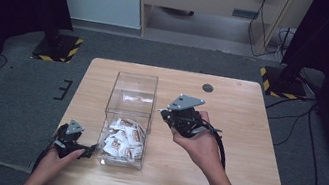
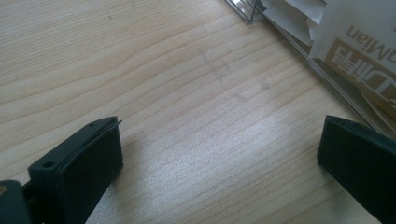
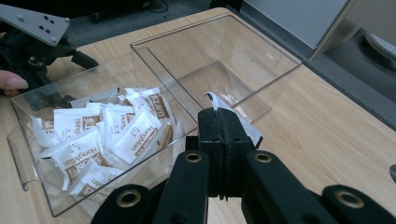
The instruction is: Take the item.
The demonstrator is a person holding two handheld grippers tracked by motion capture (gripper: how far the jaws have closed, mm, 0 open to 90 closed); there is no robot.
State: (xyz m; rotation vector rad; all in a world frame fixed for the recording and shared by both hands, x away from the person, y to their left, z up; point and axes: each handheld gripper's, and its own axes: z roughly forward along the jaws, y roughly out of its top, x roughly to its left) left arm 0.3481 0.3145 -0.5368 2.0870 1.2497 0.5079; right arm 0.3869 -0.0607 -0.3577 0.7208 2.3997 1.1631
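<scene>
A clear two-compartment box (image 1: 112,95) stands mid-table; its near compartment holds several white sachets (image 1: 123,139) with brown print. Right of the box, above the table, my right gripper (image 1: 163,113) is raised in a hand. In the right gripper view its jaws (image 3: 223,116) are shut on one white sachet (image 3: 251,132), in front of the far compartment (image 3: 219,56). My left gripper (image 1: 91,150) rests low at the box's near left corner. It is open (image 2: 219,154), bare wood between the jaws, with the box wall (image 2: 299,42) and sachets (image 2: 355,42) just beyond.
The wooden table (image 1: 236,135) has bare surface right of the box and a small round grommet (image 1: 208,87) near the far edge. Stand bases with striped tape (image 1: 58,48) sit on the floor beyond the table's corners.
</scene>
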